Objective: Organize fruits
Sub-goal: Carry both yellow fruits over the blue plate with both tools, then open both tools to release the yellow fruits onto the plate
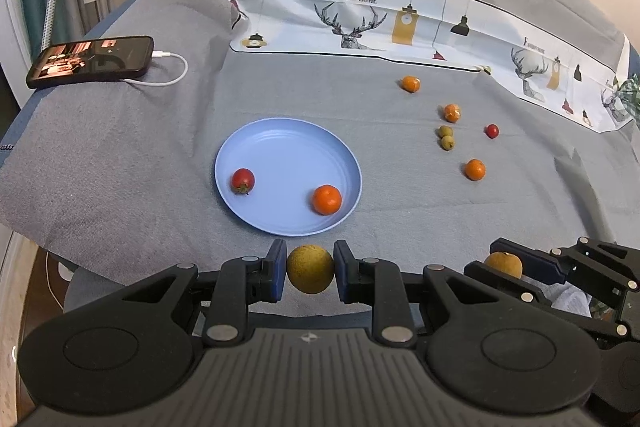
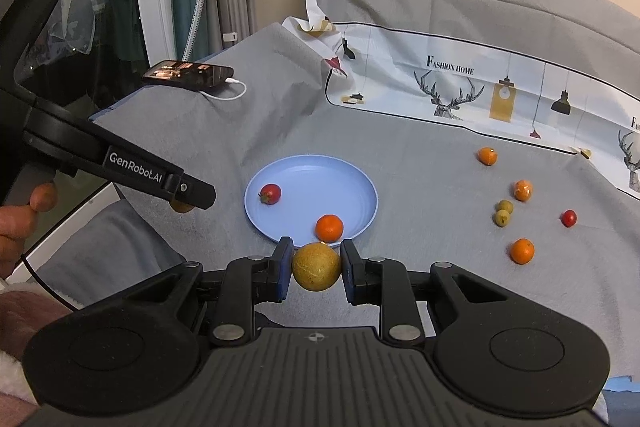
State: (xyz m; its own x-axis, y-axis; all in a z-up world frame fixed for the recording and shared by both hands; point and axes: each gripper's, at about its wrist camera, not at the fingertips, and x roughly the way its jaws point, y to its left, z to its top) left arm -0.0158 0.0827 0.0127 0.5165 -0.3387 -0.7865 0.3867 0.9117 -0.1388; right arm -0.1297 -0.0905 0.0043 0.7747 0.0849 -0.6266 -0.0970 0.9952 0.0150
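With a tomato [image 1: 243,180] and an orange [image 1: 327,199] already on the blue plate [image 1: 288,131], we clamp a yellow-brown fruit in each claw — left [image 1: 310,274], right [image 2: 316,266] — while seven fruits wait on the grey surface [image 1: 360,91].

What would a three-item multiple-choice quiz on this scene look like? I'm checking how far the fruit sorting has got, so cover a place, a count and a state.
1. Where is the phone?
A. on the plate
B. beyond the plate, at the cloth's far left
C. among the loose fruit

2. How many fruits lie on the blue plate?
A. none
B. two
C. five

3. What is the left gripper doing?
A. hanging open, empty
B. gripping the phone
C. gripping a round yellowish fruit

Answers: 1 B, it lies far left with its cable plugged in. 2 B, a red tomato and an orange. 3 C, both pads press on the fruit.
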